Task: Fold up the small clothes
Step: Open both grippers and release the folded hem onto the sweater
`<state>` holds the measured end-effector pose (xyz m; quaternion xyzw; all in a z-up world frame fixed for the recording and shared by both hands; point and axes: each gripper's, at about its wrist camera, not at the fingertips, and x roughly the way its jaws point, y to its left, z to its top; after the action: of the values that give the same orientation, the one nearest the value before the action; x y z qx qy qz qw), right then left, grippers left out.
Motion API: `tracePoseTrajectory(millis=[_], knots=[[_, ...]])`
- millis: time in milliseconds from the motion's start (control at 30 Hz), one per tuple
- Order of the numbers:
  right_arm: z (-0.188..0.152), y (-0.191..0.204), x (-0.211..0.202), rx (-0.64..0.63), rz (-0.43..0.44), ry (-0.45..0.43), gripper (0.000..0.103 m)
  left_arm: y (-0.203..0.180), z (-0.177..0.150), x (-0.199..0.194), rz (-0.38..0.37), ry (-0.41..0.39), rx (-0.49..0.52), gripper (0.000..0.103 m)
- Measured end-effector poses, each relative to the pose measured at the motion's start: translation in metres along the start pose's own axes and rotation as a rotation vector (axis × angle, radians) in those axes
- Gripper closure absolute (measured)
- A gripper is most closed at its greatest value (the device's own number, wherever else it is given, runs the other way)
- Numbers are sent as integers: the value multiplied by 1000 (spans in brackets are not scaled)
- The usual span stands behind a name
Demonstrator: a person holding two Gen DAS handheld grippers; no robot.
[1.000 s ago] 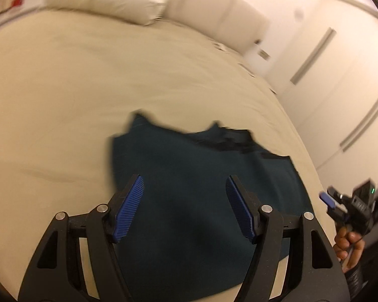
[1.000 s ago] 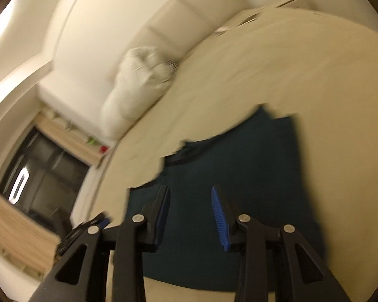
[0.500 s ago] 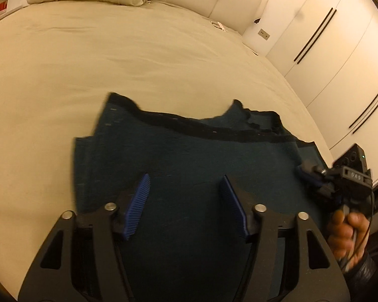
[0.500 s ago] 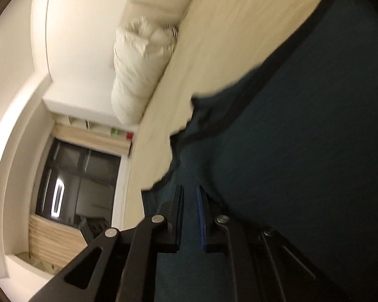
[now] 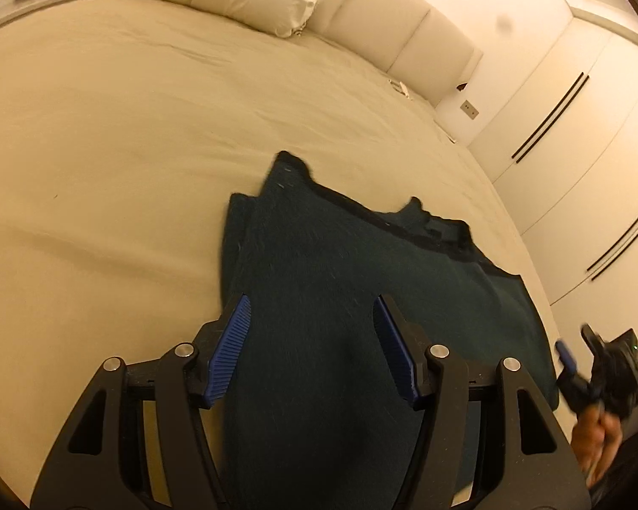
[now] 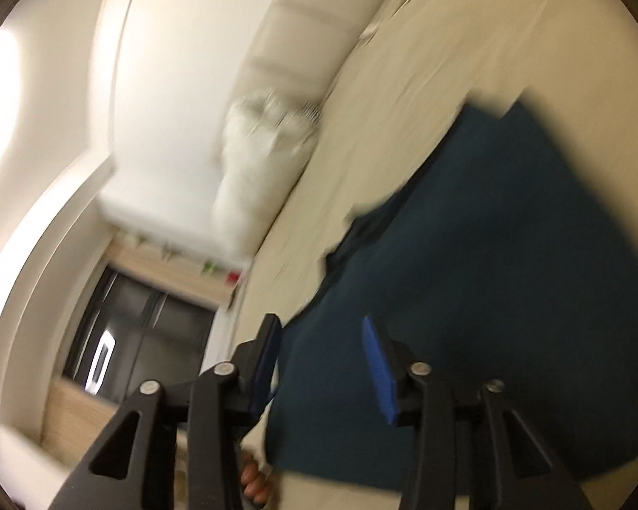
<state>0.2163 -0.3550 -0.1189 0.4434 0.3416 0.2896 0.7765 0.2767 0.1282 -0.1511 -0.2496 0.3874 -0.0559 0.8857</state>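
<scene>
Right hand-held gripper (image 6: pixel 321 365) newly reopened, empty above dark garment (image 5: pixel 361 297); left hand-held gripper (image 5: pixel 312 348) half-open, empty.

Garment (image 5: pixel 361 297): dark teal cloth, matt, faintly fuzzy
Bed (image 5: pixel 127 148): cream sheet, matt, lightly creased
Fingers (image 5: pixel 229 350): ribbed blue pads, black plastic
Headboard (image 5: pixel 395 38): smooth padded panels
</scene>
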Motion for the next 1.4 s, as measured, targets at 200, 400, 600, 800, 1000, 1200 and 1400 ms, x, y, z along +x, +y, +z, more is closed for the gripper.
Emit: tracePoseTrajectory(millis=[200, 400, 600, 800, 1000, 1200, 1400], knots=[[-57, -21, 42, 45, -21, 165, 71, 0, -19, -6, 9, 28, 41, 42], [-34, -64, -37, 139, -102, -35, 74, 20, -26, -17, -25, 20, -30, 42], [-15, -68, -124, 182, -176, -218, 56, 68, -29, -63, -62, 36, -140, 41], [-25, -34, -139, 108, -102, -189, 41, 95, -11, -96, -213, 96, -237, 23], [-27, 0, -89, 70, -22, -64, 41, 75, -6, -54, -333, 315, -223, 22], [-34, 9, -62, 45, -16, 0, 41, 89, 2, -33, -416, 392, -271, 22], [-42, 4, -46, 55, -20, 34, 41, 92, 2, -28, -451, 461, -230, 24]])
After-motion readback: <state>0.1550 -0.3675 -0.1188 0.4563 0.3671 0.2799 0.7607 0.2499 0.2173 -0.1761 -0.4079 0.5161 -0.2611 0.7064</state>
